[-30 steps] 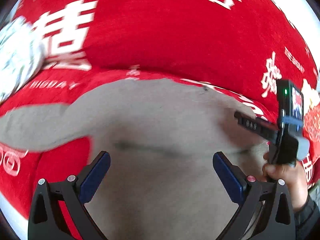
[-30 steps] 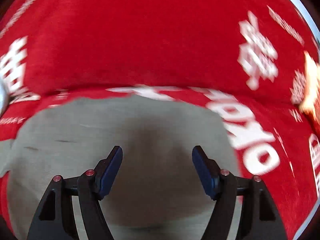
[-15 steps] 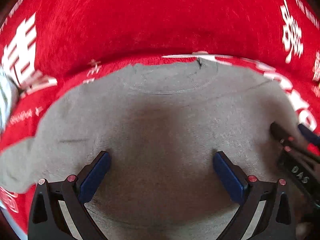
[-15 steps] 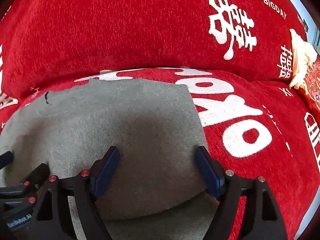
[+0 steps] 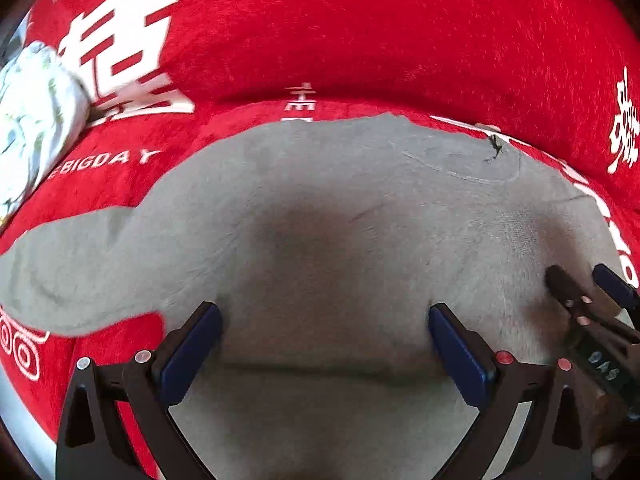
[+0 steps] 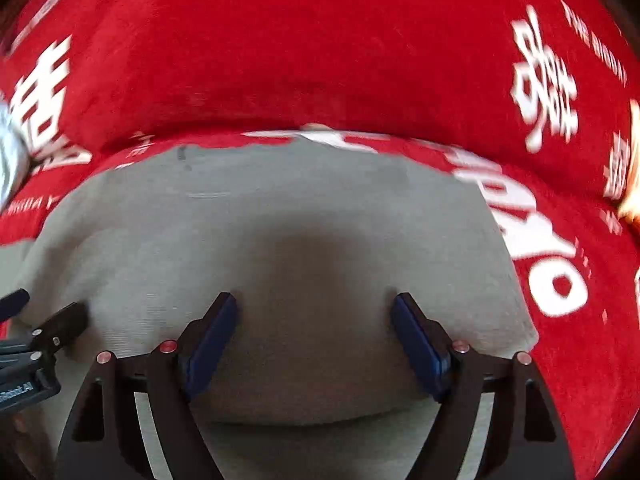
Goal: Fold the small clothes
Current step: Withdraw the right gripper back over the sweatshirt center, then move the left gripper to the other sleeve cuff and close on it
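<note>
A small grey long-sleeved top (image 5: 320,216) lies flat on a red sofa cover; it also shows in the right wrist view (image 6: 280,216). Its collar (image 5: 476,164) is at the far edge and one sleeve (image 5: 68,264) trails to the left. A folded edge crosses the cloth just under both grippers. My left gripper (image 5: 324,344) is open and hovers over the middle of the top. My right gripper (image 6: 314,340) is open over the top's right half; it also shows at the right edge of the left wrist view (image 5: 584,292).
The red sofa cover (image 5: 360,40) with white lettering rises into a backrest behind the top. A white patterned cloth bundle (image 5: 32,120) lies at the far left. A pale yellowish object (image 6: 632,168) sits at the far right.
The left wrist view has shifted left, so the left sleeve is in sight again. The right wrist view has swung left over the top and is blurred. Both grippers stay open.
</note>
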Tool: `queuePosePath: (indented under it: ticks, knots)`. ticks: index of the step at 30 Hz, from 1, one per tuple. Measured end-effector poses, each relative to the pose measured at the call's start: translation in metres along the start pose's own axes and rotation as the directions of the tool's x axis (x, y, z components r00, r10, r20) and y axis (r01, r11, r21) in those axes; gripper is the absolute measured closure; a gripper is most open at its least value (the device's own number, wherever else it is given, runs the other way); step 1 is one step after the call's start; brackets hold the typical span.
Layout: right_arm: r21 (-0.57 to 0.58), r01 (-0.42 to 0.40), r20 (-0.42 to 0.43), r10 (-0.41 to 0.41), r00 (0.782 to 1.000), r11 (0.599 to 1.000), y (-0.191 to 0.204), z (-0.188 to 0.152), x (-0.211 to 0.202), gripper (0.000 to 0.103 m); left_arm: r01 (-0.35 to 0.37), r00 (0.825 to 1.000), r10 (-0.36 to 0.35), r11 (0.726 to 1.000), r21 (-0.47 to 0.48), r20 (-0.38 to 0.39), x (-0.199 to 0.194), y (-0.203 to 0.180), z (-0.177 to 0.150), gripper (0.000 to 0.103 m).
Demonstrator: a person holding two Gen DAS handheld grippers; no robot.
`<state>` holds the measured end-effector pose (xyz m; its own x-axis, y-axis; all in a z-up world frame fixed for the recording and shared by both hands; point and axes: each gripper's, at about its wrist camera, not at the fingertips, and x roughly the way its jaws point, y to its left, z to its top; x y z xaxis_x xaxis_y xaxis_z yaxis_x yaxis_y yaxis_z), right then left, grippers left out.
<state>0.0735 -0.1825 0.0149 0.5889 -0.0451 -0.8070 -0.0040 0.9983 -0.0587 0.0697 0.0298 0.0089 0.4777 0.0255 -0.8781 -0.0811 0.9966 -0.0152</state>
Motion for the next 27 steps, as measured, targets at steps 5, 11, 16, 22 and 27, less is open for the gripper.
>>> queuePosePath:
  ticks: [5, 11, 16, 22, 27]
  knots:
    - [-0.019, -0.062, 0.065, 0.063, 0.996, 0.998, 0.022, -0.014, -0.017, 0.020, 0.014, 0.998, -0.007, 0.995, -0.096, 0.070, -0.033, 0.045, -0.015, 0.000]
    - [-0.062, -0.075, 0.033, 0.077, 0.996, 0.995, 0.031, -0.017, -0.010, 0.018, -0.038, 0.994, 0.075, 0.925, -0.378, 0.085, -0.044, 0.153, -0.036, 0.000]
    - [-0.063, -0.068, 0.031, 0.070, 0.997, 0.996, 0.031, -0.015, -0.008, 0.016, -0.125, 0.976, 0.211, 0.754, -0.645, 0.058, -0.049, 0.270, -0.064, 0.000]
    - [-0.072, -0.049, 0.031, 0.051, 0.998, 0.996, 0.034, -0.016, -0.008, 0.015, -0.067, 0.984, 0.170, 0.648, -0.759, 0.058, -0.024, 0.344, -0.071, 0.000]
    - [-0.071, -0.049, 0.031, 0.051, 0.998, 0.996, 0.033, -0.016, -0.008, 0.014, -0.013, 0.986, 0.139, 0.624, -0.781, 0.094, -0.009, 0.366, -0.044, 0.001]
